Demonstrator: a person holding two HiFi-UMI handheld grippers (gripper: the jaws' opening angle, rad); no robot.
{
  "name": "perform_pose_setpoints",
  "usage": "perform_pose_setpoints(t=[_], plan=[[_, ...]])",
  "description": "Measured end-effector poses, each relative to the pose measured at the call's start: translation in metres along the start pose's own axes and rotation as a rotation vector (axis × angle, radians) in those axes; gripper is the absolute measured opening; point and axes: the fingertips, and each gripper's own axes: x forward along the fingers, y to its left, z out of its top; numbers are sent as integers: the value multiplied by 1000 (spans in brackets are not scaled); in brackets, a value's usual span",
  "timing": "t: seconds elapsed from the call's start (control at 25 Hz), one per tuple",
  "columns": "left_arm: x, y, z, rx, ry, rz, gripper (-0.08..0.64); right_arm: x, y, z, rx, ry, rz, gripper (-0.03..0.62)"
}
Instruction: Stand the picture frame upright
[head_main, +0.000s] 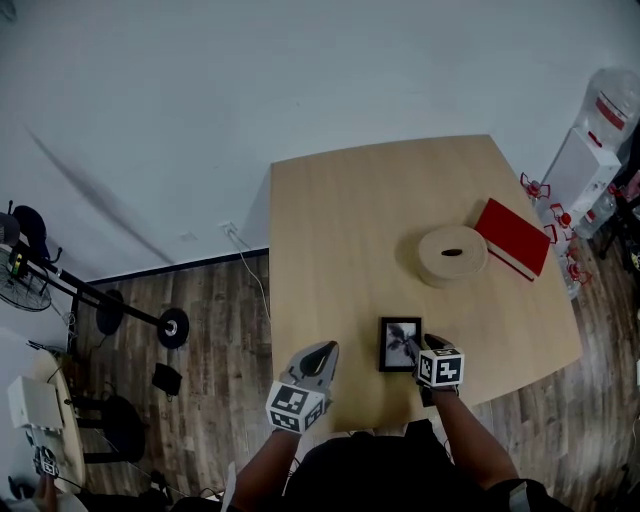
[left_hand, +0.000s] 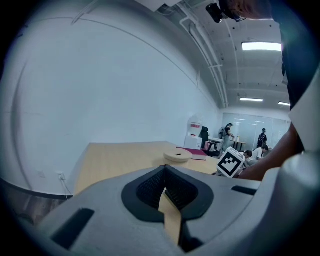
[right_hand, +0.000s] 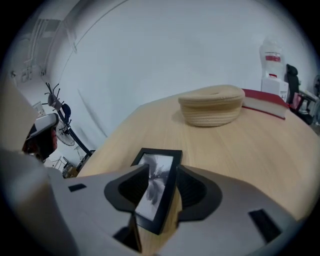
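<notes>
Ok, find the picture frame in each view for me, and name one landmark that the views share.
Head view: picture frame near the front edge of the table, just left of the right gripper.
Left gripper view: not in it.
Right gripper view: bottom centre, tilted, between that gripper's jaws.
Shared landmark: the round woven basket, beyond the frame on the table in all three views.
</notes>
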Motion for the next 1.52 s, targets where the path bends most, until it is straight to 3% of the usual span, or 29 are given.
perform_pose_setpoints(t=[0.48, 0.64, 0.88, 1.52], plan=[[-1, 20, 2, -4, 5, 49, -5, 30, -17, -7, 107, 70, -63, 146], [-1, 17, 1, -4, 8, 40, -5, 32, -21, -8, 113, 78, -88, 92], [-1, 17, 2, -10, 2, 39, -5, 30, -23, -8, 108, 88, -93, 74], [21, -10, 6, -2, 1, 8, -5, -13, -38, 35, 27, -57, -72, 67]])
